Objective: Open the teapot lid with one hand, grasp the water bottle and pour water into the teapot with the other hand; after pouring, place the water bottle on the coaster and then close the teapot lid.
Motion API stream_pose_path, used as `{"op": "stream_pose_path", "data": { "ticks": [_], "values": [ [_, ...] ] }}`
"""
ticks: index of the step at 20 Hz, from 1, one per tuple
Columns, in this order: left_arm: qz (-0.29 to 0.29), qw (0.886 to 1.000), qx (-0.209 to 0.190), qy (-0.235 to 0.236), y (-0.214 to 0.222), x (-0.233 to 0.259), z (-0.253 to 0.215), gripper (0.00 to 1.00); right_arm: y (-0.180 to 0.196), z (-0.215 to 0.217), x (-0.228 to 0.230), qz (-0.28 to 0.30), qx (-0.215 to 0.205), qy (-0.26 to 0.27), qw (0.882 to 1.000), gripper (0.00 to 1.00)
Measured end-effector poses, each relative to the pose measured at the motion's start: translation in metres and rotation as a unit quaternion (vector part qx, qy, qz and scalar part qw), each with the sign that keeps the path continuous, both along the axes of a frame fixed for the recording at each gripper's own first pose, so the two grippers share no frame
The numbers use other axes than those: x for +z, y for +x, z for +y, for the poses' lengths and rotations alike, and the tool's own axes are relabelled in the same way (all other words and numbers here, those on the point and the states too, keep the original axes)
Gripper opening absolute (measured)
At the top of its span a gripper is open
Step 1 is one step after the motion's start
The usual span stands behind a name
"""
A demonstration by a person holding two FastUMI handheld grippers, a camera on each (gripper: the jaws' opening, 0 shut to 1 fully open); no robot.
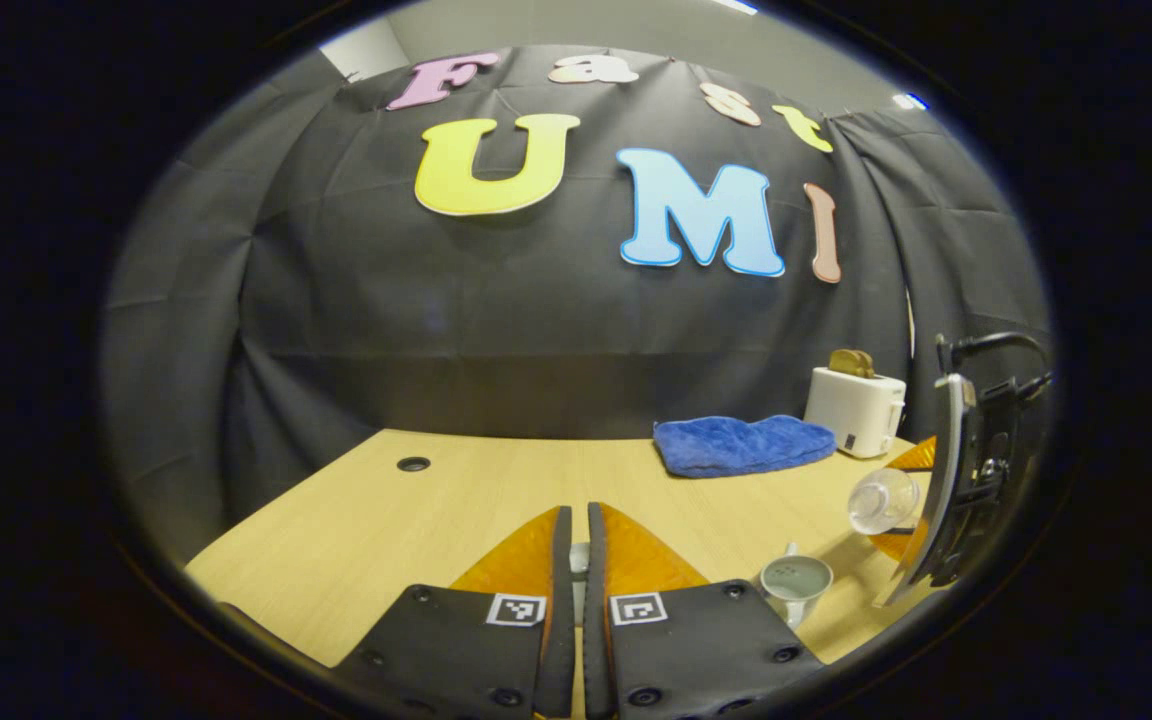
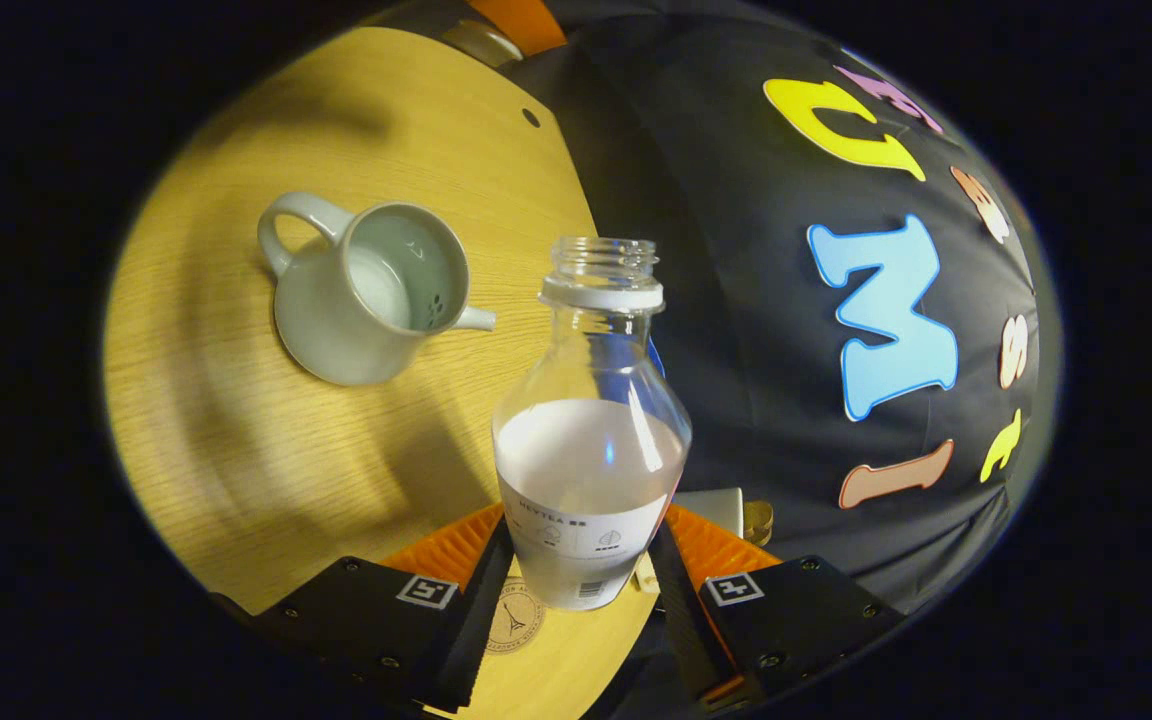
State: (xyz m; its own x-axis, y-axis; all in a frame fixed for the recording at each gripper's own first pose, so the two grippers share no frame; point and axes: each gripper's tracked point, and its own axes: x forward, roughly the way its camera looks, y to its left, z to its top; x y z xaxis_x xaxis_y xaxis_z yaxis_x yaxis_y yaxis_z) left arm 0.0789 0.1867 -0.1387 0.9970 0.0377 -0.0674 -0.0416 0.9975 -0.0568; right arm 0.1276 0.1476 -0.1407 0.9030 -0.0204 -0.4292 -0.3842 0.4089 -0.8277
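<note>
Landmark: teapot. Entries run left to right.

Left gripper view: the left gripper (image 1: 572, 560) sat low over the table (image 1: 386, 520), well left of the teapot (image 1: 794, 585). Its fingers (image 1: 636, 560) stood nearly together, with a small pale object in the narrow gap between them; what it was could not be told. A cable hole (image 1: 413, 464) lay in the table far left of the teapot. The teapot stood open, its mouth bare. A blue cloth (image 1: 744, 444) lay behind the teapot, and a white toaster (image 1: 854, 408) stood behind and right of it. The bottle (image 1: 883, 500) hung just above and right of the teapot, tipped with its mouth toward this camera, carried by the right gripper (image 1: 941, 490) at the far right.

Right gripper view: the teapot (image 2: 361, 292) stood on the table (image 2: 236, 450), lid off, handle pointing away from the bottle and spout toward it. The bottle (image 2: 591, 430) was right of the teapot, uncapped, partly filled with water. The right gripper (image 2: 581, 580) had both fingers (image 2: 481, 600) pressed against the bottle's lower body. A round coaster (image 2: 516, 620) showed on the table beneath the bottle's base, below and right of the teapot.
</note>
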Motion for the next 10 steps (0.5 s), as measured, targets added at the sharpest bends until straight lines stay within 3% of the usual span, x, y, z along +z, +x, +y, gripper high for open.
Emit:
{"op": "stream_pose_path", "data": {
  "ticks": [5,10],
  "values": [
    [-0.004,1.000,0.001,-0.014,-0.005,0.002,0.003,0.10,0.006,0.003,0.015,-0.019,0.032,-0.097,0.995,0.75],
    [-0.006,1.000,0.001,-0.022,-0.008,-0.005,0.009,0.10,0.007,0.008,0.013,0.000,0.047,-0.147,0.988,0.75]
  ]
}}
